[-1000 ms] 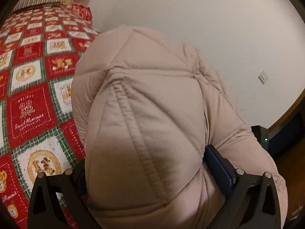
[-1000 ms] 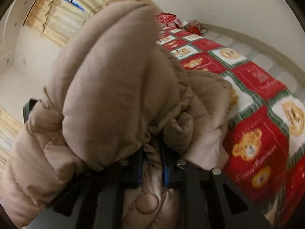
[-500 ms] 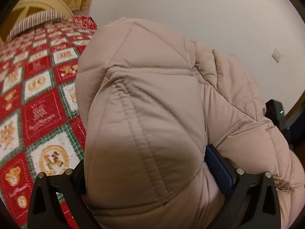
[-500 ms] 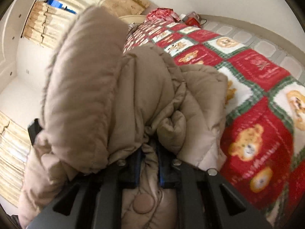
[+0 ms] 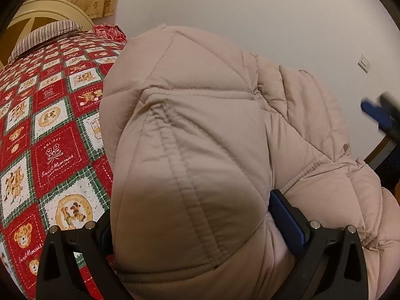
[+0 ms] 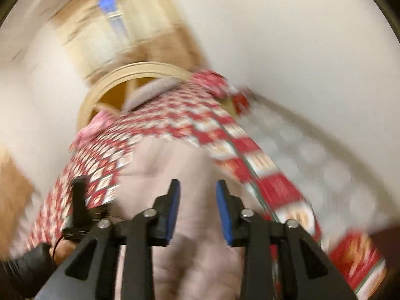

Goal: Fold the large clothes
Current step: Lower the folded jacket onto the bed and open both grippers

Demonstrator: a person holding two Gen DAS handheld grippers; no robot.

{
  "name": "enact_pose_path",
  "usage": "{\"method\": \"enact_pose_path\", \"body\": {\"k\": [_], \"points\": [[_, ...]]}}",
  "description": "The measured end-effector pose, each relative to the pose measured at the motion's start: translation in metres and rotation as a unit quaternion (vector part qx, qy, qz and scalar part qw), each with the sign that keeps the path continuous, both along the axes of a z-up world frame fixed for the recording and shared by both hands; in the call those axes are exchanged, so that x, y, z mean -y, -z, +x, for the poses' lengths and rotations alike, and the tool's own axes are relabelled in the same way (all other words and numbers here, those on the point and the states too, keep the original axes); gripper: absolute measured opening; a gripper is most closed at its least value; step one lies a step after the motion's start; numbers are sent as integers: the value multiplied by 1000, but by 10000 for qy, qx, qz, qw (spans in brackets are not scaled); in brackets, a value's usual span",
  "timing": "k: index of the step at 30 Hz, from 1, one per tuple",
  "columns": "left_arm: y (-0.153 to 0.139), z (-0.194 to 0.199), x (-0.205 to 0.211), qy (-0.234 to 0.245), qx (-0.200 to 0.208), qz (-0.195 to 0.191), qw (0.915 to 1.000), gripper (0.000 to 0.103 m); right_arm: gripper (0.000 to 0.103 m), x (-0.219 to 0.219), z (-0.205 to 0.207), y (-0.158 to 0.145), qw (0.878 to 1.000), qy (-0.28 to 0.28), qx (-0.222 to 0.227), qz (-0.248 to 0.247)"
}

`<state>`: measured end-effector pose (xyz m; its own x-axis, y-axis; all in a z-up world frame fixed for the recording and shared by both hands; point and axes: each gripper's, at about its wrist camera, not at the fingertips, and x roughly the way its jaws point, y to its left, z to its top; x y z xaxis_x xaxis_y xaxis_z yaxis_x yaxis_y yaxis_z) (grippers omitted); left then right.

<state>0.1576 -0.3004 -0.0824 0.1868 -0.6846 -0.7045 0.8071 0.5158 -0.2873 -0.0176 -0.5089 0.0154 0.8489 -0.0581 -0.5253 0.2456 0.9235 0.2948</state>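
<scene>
A thick fold of the beige quilted jacket (image 5: 200, 150) is clamped between the pads of the left gripper (image 5: 200, 215), and the garment's bulk is heaped from that grip toward twelve and two o'clock in the left wrist view. Its long axis is seen running from seven o'clock up to two o'clock over the red patchwork bedspread (image 5: 50, 125). The jaws of the right gripper (image 6: 197, 212) have just been opening and are now held partly apart with nothing between the pads; the jacket (image 6: 175, 175) is seen below and beyond them, toward twelve o'clock. The left gripper is judged the nearer, being in contact, so any next fold is likely to be pivoted on that hold.
</scene>
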Motion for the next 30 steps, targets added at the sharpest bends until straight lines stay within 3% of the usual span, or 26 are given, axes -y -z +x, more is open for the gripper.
{"method": "enact_pose_path", "body": {"k": [2,4,7,9,12,14,16,19,21,24,26,28,30], "points": [[0,0,-2,-14,-11,-58,10000,102,75,-23,32,-4,9981,-330,-246,-458],[0,1,-10,-83,-90,-229,9997,102,75,-31,71,25,9935,-348,-923,-565],[2,13,-28,-253,-470,-428,9977,102,76,-18,96,89,9876,90,-1545,-248],[1,20,-50,-353,-674,-688,9947,102,76,-18,89,104,9914,214,-1273,-211],[-7,26,-91,-887,-697,-1058,9880,102,76,-28,84,111,9917,364,-1176,-371],[-21,27,-110,-1268,-526,-1185,9834,102,76,-31,80,112,9918,360,-1182,-334],[-45,27,-106,-1157,-221,-1265,9849,102,77,-33,73,108,9917,336,-1191,-348],[-87,20,-62,-665,442,-1149,9902,102,77,-41,71,102,9909,387,-1173,-540],[-95,24,-19,-407,470,-883,9941,102,77,-48,67,101,9902,440,-1148,-660],[-75,33,42,-222,418,-301,9984,102,77,-54,66,102,9899,517,-1090,-751],[-39,49,68,-380,298,426,9979,102,77,-56,65,104,9895,572,-1063,-798],[-19,71,63,-529,-261,276,9979,102,77,-61,66,106,9886,639,-1066,-853],[-9,80,58,-555,-532,246,9967,102,77,-60,66,107,9891,660,-1037,-814]]}}
